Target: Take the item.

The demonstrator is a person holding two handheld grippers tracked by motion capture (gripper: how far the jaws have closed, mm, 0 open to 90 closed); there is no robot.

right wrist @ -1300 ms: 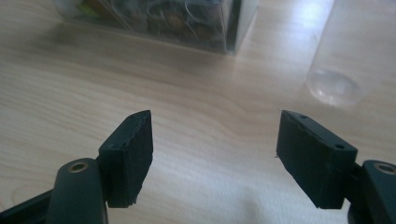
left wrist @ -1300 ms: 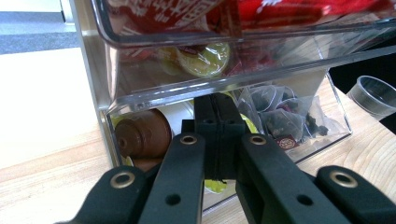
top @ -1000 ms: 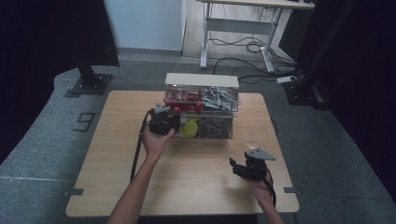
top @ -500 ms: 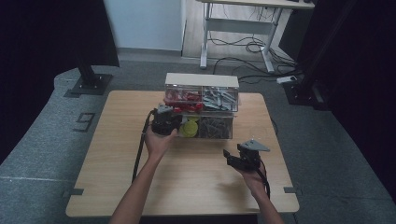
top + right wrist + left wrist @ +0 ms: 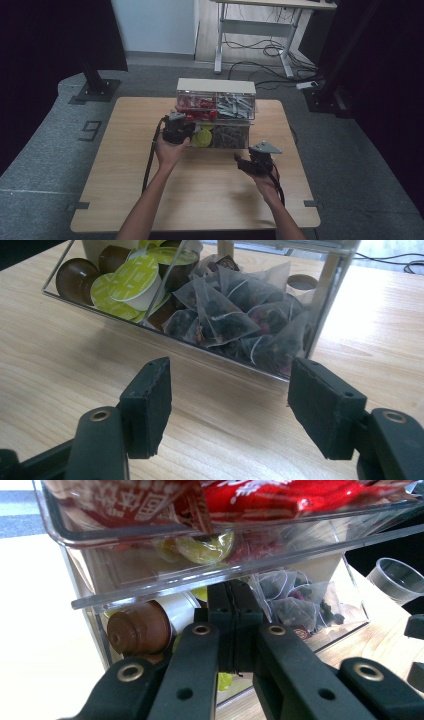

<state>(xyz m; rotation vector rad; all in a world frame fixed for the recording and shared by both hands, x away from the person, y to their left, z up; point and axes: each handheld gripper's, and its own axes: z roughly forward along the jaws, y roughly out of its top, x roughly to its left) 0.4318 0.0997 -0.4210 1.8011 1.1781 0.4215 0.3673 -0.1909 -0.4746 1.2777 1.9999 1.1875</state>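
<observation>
My left gripper [image 5: 176,131] is pinched fully closed against the clear plastic organizer [image 5: 216,112] at the table's [image 5: 125,190] far edge: red packets above, coffee capsules [image 5: 131,282] and tea bags [image 5: 235,315] below. My right gripper [image 5: 227,405], jaws wide with nothing between, has just been closing.

A recording room in a lab or office is shown. A plain wooden table [image 5: 200,200] is set on grey carpet [image 5: 45,160], and black curtains [image 5: 45,40] are hung at both sides. A black stand base [image 5: 95,90] is placed on the floor. Behind, a height-adjustable desk [image 5: 255,30] is seen with loose cables [image 5: 265,50] under it.
</observation>
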